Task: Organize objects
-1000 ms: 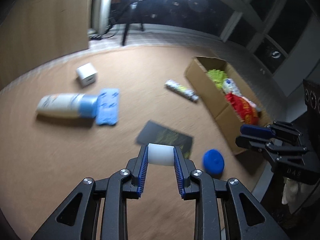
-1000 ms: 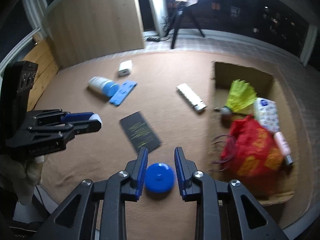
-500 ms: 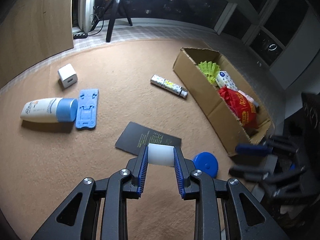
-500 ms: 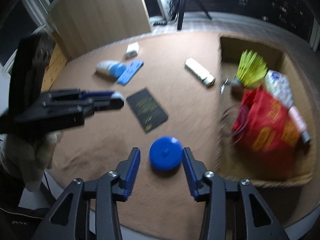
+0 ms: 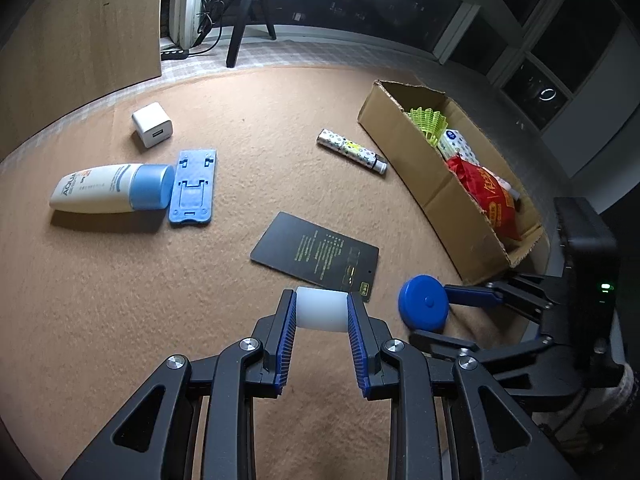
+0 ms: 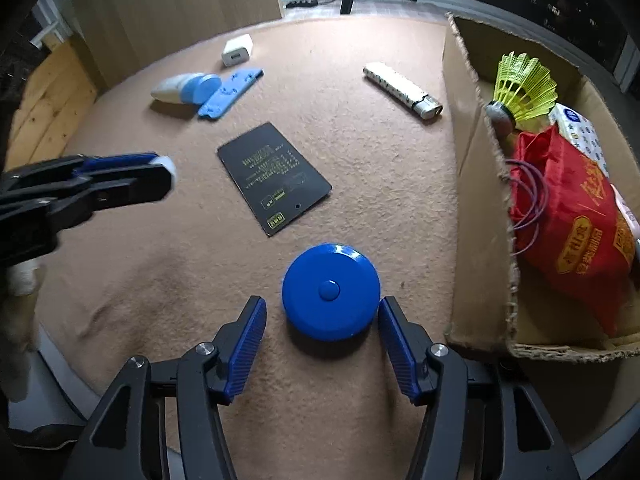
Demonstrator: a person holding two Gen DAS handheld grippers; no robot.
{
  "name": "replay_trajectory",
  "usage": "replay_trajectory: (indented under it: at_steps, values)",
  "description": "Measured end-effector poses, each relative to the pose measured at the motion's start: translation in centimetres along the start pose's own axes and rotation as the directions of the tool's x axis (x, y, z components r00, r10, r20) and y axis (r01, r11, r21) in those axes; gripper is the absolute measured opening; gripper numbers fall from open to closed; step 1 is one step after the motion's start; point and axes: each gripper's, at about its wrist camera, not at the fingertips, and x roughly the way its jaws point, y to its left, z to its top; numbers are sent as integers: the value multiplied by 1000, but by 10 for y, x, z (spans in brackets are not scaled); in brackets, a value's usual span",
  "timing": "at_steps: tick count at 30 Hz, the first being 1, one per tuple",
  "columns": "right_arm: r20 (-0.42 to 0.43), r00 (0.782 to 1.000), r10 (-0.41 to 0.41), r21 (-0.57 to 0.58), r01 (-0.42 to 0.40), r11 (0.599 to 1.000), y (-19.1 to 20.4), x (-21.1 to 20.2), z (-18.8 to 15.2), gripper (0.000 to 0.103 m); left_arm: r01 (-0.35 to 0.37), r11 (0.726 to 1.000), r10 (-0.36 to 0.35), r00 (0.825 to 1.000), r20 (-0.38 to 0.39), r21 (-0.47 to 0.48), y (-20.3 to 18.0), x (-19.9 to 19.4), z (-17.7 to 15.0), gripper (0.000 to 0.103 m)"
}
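Observation:
My left gripper [image 5: 321,312] is shut on a small white cylinder [image 5: 321,311] and holds it above the tan mat; it also shows from the side in the right wrist view [image 6: 160,172]. My right gripper [image 6: 322,320] is open, low over the mat, with its fingers on either side of a round blue disc [image 6: 331,291], not touching it. In the left wrist view the disc [image 5: 424,307] lies between the right gripper's fingers [image 5: 472,295]. A cardboard box [image 6: 464,128] stands to the right and holds a yellow shuttlecock [image 6: 524,84], a red bag [image 6: 576,220] and a tissue pack [image 6: 580,132].
On the mat lie a black card [image 5: 316,255], a patterned lighter [image 5: 352,149], a blue phone stand [image 5: 193,186], a white lotion tube with a blue cap [image 5: 112,193] and a white charger cube [image 5: 152,124]. A wooden panel [image 5: 72,28] stands at the back left.
My right gripper has opened wider and come down around the blue disc. My left gripper has stayed shut on the white cylinder while its view swung a little.

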Motion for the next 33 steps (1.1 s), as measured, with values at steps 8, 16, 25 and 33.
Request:
replay_trajectory:
  at_steps: [8,16,25,33]
  values:
    - [4,999,-44,-27,44,999,7,3,5,56,0,1000,0,1000,-2,-12,3,-5,-8,27]
    - [12,1000,-24,-36,24,999,9,-5,2,46,13,1000,-13,1000,7,-11,-1,-8,-7,27]
    - [139,990,29,-11,-28,1000,-9,-67,16,46,37,999,-38,999,35,28,-23,-5,19,27]
    - [235,969,-70,36,63,997,-65,-107,46,46,73,993,-80,994,81,88,-63,4,66,27]
